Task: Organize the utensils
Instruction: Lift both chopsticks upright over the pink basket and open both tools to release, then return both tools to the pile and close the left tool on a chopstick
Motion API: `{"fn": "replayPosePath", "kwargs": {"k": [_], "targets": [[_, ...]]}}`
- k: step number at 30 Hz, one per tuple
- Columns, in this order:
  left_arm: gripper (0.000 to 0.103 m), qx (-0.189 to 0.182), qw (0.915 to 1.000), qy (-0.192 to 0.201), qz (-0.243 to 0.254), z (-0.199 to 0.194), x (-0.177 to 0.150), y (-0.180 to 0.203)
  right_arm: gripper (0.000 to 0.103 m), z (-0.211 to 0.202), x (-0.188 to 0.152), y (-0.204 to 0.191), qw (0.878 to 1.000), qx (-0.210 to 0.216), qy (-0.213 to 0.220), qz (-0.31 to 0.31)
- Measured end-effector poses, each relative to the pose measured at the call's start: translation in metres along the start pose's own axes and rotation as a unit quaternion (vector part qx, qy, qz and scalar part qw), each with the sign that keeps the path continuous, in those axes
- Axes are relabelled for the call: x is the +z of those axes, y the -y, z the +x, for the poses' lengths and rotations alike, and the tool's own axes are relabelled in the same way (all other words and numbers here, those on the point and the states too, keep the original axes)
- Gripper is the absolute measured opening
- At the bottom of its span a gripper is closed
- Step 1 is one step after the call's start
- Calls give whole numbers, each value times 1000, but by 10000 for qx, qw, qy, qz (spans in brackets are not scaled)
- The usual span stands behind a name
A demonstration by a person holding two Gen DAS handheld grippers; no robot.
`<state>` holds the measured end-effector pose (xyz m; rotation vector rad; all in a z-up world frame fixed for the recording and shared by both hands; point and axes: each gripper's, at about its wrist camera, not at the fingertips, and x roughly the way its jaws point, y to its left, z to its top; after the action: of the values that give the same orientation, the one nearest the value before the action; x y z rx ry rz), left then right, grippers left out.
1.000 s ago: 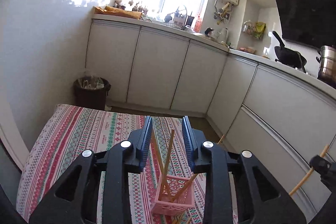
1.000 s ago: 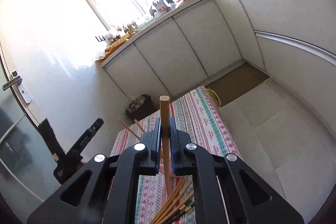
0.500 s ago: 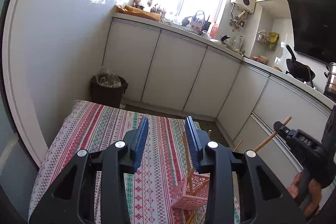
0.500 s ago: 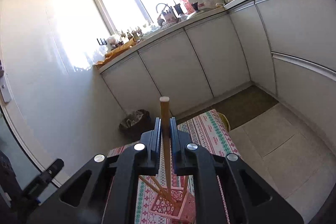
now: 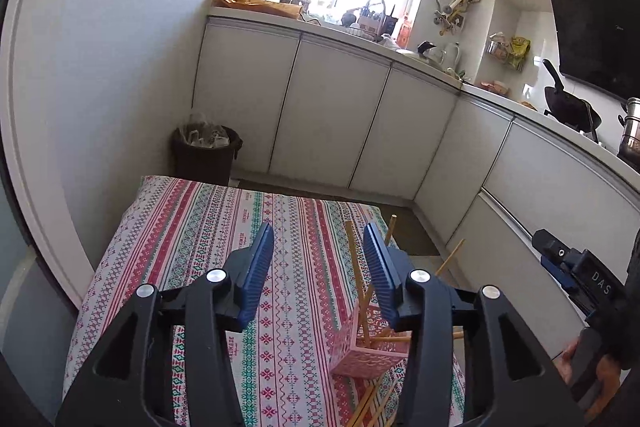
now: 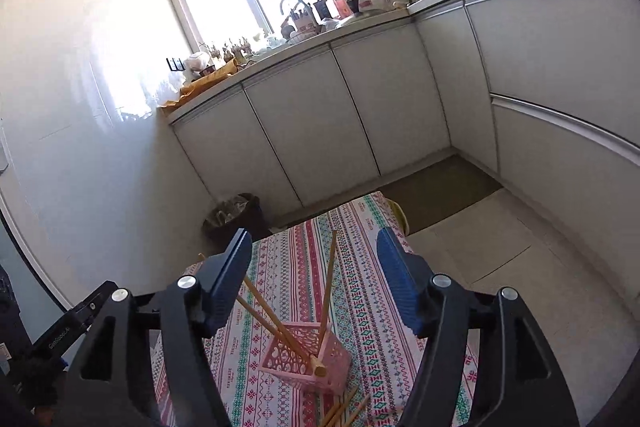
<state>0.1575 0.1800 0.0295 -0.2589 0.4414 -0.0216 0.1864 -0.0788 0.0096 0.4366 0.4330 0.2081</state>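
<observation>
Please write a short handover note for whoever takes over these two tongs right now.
Left tongs: open, empty, above the patterned tablecloth.
Right tongs: open, empty, above the pink basket.
Pink basket: stands on the tablecloth with several wooden chopsticks leaning in it at different angles.
Done: those chopsticks are in the basket.
Left: more loose chopsticks lie on the cloth at the near side of the basket, partly cut off by the frame edge. Pick them up and drop them in too.
</observation>
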Motion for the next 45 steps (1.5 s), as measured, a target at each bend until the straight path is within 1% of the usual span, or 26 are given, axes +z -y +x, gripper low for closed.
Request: {"fn": "replayPosePath", "kwargs": {"k": [2, 3, 6, 12, 14, 16, 18, 23, 26, 28, 29, 32, 34, 36, 37, 40, 42, 43, 45], "targets": [[58, -7, 10000, -31, -3, -1, -3, 3, 71, -5, -4, 3, 10000, -5, -68, 40], [59, -15, 10000, -42, 3, -2, -5, 4, 72, -7, -7, 3, 9999, -7, -105, 61], [68, -14, 9999, -101, 59, -4, -11, 8, 75, -12, -16, 5, 9997, -1, -216, 87], [80, -68, 9998, -167, 42, -9, -20, 12, 88, -26, -29, 4, 9995, 47, -290, 71], [90, -105, 9998, -166, 51, -12, -24, 15, 94, -31, -33, 3, 9996, 56, -283, 49], [96, -140, 9998, -124, 35, -15, -26, 18, 96, -34, -35, 0, 9995, 72, -310, 2], [96, -181, 9997, -148, 77, -16, -28, 21, 96, -35, -37, -3, 9992, 88, -372, -87], [96, -208, 9988, -348, 279, -14, -36, 26, 96, -40, -48, -5, 9984, 16, -492, -261], [96, -180, 9959, -704, 532, -4, -46, 30, 96, -48, -57, 5, 9979, -140, -601, -174], [96, -120, 9905, -1122, 790, 9, -57, 34, 96, -52, -68, 18, 9963, -350, -777, -141], [96, -100, 9853, -1413, 955, 18, -64, 38, 96, -53, -75, 26, 9948, -466, -893, -125], [96, 129, 9634, -2265, 1429, 48, -95, 47, 96, -49, -97, 51, 9868, -871, -1363, -22], [96, 218, 9480, -2742, 1601, 66, -119, 49, 96, -39, -110, 67, 9787, -1011, -1780, 117], [96, 384, 9325, -3108, 1797, 84, -141, 51, 96, -29, -119, 77, 9712, -1071, -2124, 166], [96, 468, 9267, -3222, 1877, 91, -150, 51, 96, -27, -122, 80, 9692, -1076, -2211, 164], [95, 544, 9167, -3500, 1848, 109, -170, 45, 96, -26, -126, 86, 9659, -1042, -2358, 242], [91, 572, 9126, -3641, 1771, 120, -176, 42, 96, -25, -127, 90, 9638, -966, -2459, 365], [89, 603, 9114, -3675, 1749, 123, -178, 40, 96, -25, -126, 91, 9629, -939, -2497, 409], [86, 644, 9117, -3724, 1611, 130, -177, 36, 96, -25, -126, 94, 9619, -893, -2544, 463]]}}
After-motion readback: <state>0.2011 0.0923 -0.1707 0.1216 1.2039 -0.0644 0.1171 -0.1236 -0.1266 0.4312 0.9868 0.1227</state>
